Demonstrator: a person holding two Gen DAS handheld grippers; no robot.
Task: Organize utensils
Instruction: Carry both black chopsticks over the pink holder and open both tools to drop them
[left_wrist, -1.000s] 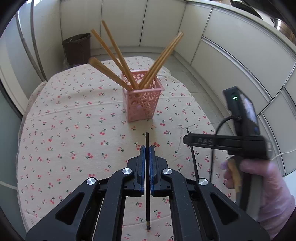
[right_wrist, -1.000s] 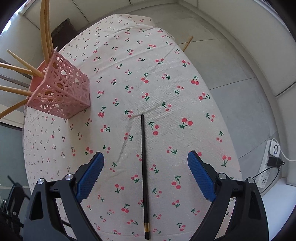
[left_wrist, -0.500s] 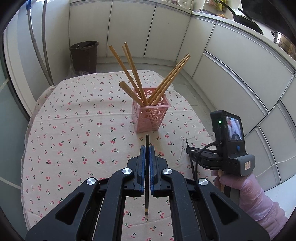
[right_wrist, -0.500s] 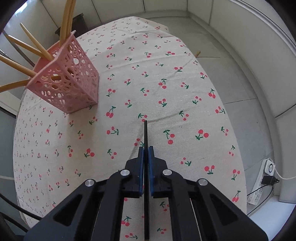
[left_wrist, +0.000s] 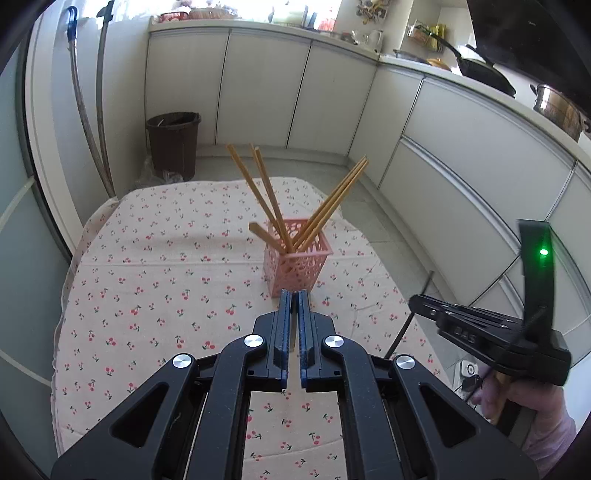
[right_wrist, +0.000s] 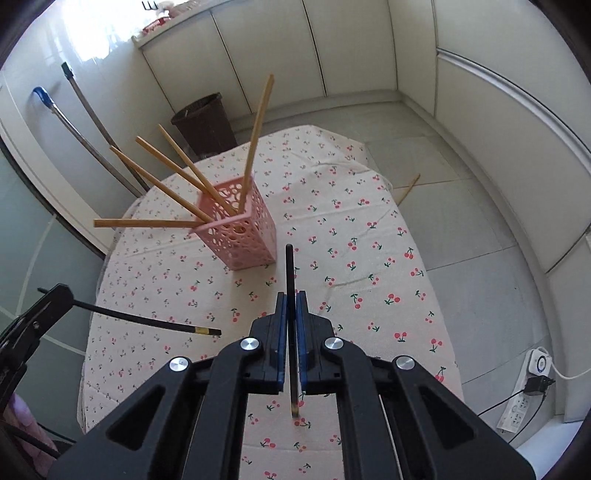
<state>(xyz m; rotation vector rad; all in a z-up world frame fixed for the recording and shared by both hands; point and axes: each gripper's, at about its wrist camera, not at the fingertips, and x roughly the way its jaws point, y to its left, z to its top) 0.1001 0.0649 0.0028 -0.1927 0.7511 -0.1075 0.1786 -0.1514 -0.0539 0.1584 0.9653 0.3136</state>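
Observation:
A pink perforated holder (left_wrist: 297, 264) (right_wrist: 240, 229) stands on the cherry-print tablecloth (left_wrist: 166, 280) and holds several wooden chopsticks (left_wrist: 266, 195) (right_wrist: 166, 173). My left gripper (left_wrist: 293, 301) is shut on a black chopstick, seen edge-on between the pads here and in full in the right wrist view (right_wrist: 147, 319). My right gripper (right_wrist: 291, 299) is shut on another black chopstick (right_wrist: 290, 273), its tip pointing toward the holder; this gripper also shows in the left wrist view (left_wrist: 421, 304). Both grippers hover above the table, in front of the holder.
A brown waste bin (left_wrist: 173, 144) stands on the floor behind the table. White cabinets (left_wrist: 461, 155) run along the back and right. A wooden chopstick (right_wrist: 406, 188) lies on the floor. A power strip (right_wrist: 524, 391) lies at the right.
The right gripper closed on the black chopstick that lay on the cloth and lifted it. Both grippers rose and tilted up, each holding a black chopstick.

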